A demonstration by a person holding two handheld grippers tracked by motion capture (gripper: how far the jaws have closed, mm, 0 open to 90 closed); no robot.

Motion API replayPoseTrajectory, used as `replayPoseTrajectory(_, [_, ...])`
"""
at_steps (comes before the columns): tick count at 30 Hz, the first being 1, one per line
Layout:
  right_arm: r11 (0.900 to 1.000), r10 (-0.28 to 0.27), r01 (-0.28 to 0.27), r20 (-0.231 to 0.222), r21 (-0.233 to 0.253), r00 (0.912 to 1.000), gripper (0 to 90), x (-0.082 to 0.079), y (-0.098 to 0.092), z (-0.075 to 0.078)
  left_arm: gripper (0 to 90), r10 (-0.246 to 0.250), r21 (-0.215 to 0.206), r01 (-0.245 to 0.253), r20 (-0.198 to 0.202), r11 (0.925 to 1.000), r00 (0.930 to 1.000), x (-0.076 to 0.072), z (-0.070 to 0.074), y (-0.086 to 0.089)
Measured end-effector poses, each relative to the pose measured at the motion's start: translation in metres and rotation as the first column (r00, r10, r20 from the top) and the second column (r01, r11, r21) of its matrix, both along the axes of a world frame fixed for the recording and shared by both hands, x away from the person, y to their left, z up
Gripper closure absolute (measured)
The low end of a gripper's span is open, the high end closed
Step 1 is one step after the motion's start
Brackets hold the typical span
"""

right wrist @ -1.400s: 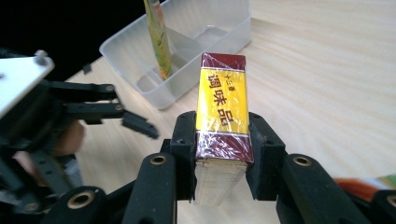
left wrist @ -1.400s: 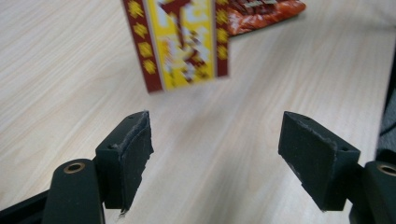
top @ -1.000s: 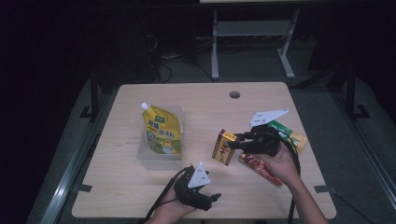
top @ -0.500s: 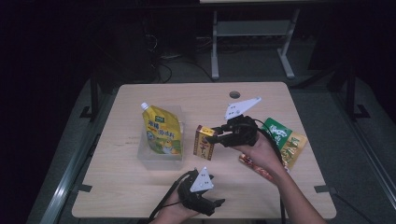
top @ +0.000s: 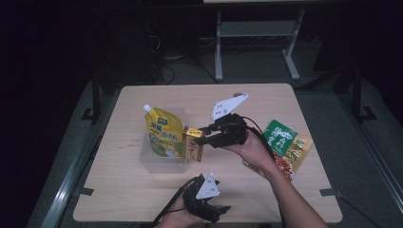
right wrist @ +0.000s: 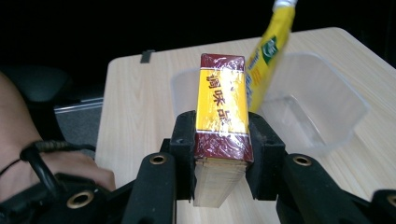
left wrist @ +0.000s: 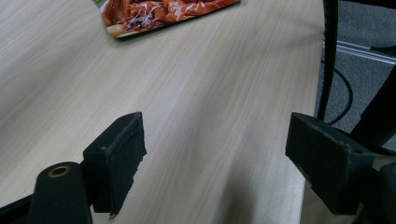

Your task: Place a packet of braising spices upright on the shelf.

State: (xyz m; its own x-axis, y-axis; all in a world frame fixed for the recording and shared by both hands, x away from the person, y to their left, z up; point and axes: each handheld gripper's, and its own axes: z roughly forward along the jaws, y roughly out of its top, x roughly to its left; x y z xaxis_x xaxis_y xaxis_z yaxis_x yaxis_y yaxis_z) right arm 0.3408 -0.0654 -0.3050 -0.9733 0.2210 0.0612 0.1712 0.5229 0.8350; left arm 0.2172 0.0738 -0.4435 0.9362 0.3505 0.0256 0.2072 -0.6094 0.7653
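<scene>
Two grippers. Left gripper (top: 216, 209), bottom centre of frame, jaws apart over bare bench (top: 142, 199). Right gripper (top: 205, 137), mid-frame, clamped on red-yellow box (top: 192, 145) at clear tub's (top: 159, 164) right rim; yellow pouch (top: 161, 133) upright inside. Snack packets (top: 287, 147) lie at right.

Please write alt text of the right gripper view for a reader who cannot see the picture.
The right tool holds a red and yellow box clamped between its two black jaws, above a wooden table. Behind the box is a clear plastic container with a yellow pouch standing in it.
</scene>
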Motion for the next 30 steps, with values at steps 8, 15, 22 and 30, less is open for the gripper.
replayPoseTrajectory(8, [0.999, 0.053, -0.053, 0.007, -0.012, 0.9986, 67.2, 0.006, 0.027, 0.004, 19.1, 0.000, -0.010, 0.000, -0.008, 0.9999, 1.0000, -0.001, 0.000, 0.000])
replayPoseTrajectory(15, [0.996, 0.082, -0.082, 0.005, -0.036, 0.9966, 67.2, 0.012, 0.047, 0.002, 19.1, -0.015, -0.004, 0.015, 0.000, 0.9999, 0.9999, -0.001, 0.000, 0.001])
replayPoseTrajectory(22, [0.993, 0.107, -0.108, -0.017, -0.058, 0.9941, 67.2, 0.020, 0.066, -0.010, 19.0, -0.014, -0.011, 0.014, -0.008, 0.9998, 0.9999, 0.000, 0.002, 0.003])
replayPoseTrajectory(30, [0.990, 0.114, -0.117, -0.042, -0.076, 0.9926, 67.2, 0.026, 0.077, -0.020, 18.9, -0.022, -0.006, 0.022, -0.006, 0.9997, 0.9997, 0.000, 0.002, 0.003])
